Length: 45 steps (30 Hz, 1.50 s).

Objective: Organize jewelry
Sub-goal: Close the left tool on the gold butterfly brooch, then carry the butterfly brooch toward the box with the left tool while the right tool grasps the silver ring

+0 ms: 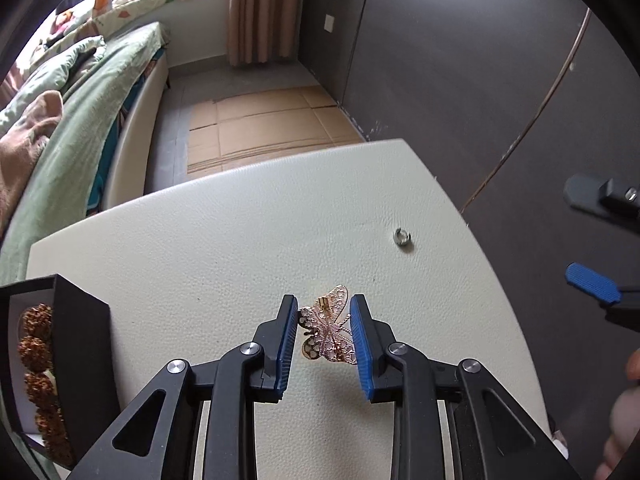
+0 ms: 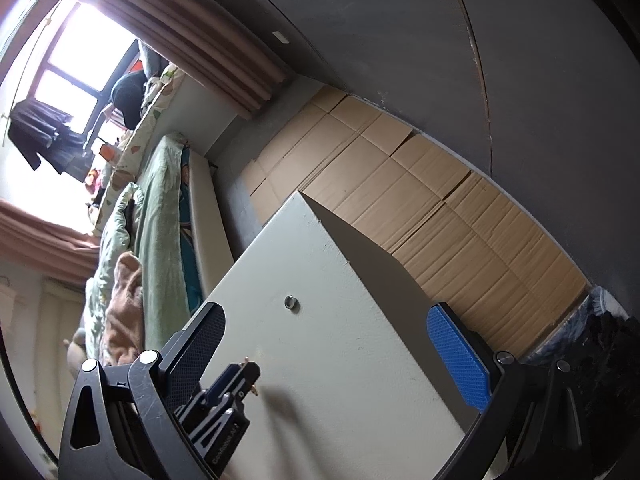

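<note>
A rose-gold butterfly brooch [image 1: 328, 330] lies on the white leather-look table top [image 1: 240, 240]. My left gripper [image 1: 325, 320] is down on the table with its blue pads against the brooch's two wings, shut on it. In the right wrist view the left gripper [image 2: 250, 372] is small at the lower left, and only a gold speck of the brooch shows. A small silver ring [image 1: 401, 237] [image 2: 291, 302] lies alone further out. My right gripper [image 2: 334, 350] [image 1: 592, 240] hovers wide open above the table's right side, holding nothing.
An open black box [image 1: 76, 332] holding several brown beaded balls [image 1: 38, 352] stands at the table's near left corner. A bed with a green quilt [image 1: 80, 120] lies left, flattened cardboard [image 1: 260, 128] covers the floor beyond, and a dark wall [image 1: 440, 60] runs along the right. A hand [image 1: 624, 420] is at the right edge.
</note>
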Motion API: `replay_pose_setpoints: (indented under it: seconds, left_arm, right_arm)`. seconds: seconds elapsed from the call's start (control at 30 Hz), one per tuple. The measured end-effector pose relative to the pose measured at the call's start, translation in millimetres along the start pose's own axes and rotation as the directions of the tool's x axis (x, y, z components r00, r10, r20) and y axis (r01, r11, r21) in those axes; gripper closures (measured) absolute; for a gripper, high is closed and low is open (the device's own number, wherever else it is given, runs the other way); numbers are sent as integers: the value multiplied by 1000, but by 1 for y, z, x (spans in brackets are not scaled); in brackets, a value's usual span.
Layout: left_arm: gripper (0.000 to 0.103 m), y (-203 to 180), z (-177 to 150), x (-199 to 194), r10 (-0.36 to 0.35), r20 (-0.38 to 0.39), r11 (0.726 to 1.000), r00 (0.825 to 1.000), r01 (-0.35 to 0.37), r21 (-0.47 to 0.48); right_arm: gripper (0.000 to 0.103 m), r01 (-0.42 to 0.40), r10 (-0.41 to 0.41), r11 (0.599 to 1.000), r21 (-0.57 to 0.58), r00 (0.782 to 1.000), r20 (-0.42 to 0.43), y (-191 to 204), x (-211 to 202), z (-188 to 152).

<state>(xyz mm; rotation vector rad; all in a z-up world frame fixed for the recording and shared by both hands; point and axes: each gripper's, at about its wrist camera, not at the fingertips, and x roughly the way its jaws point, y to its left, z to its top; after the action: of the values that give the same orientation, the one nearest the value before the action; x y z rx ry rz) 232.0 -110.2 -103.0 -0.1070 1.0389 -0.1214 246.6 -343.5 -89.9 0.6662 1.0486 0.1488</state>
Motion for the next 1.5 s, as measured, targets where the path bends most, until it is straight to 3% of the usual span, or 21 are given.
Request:
replay_pose_setpoints:
  seconds: [0.33, 0.47, 0.73, 0.93, 1.13, 1.33, 1.5]
  left_arm:
    - [75, 27, 15, -38, -28, 83, 996, 996, 35, -87]
    - [75, 46, 18, -54, -31, 119, 990, 992, 47, -134]
    - [75, 79, 19, -84, -49, 182, 975, 982, 87, -207]
    - [75, 108, 19, -98, -64, 211, 958, 975, 120, -262]
    - [75, 130, 16, -105, -77, 224, 942, 972, 144, -302]
    - [75, 141, 13, -113, -96, 237, 932, 967, 171, -320]
    - [75, 146, 12, -116, -106, 244, 926, 964, 185, -330]
  right_arm:
    - [2, 15, -17, 996, -87, 1000, -19, 21, 15, -4]
    - [17, 14, -19, 991, -134, 999, -37, 31, 25, -6]
    - [33, 5, -20, 974, -226, 998, -61, 50, 47, -13]
    - [49, 58, -81, 947, -316, 995, -60, 71, 69, -23]
    - [63, 114, -148, 941, -319, 985, -84, 70, 96, -24]
    - [64, 157, -185, 931, -330, 981, -55, 74, 97, -25]
    - [66, 223, -245, 896, -384, 969, -9, 83, 99, -30]
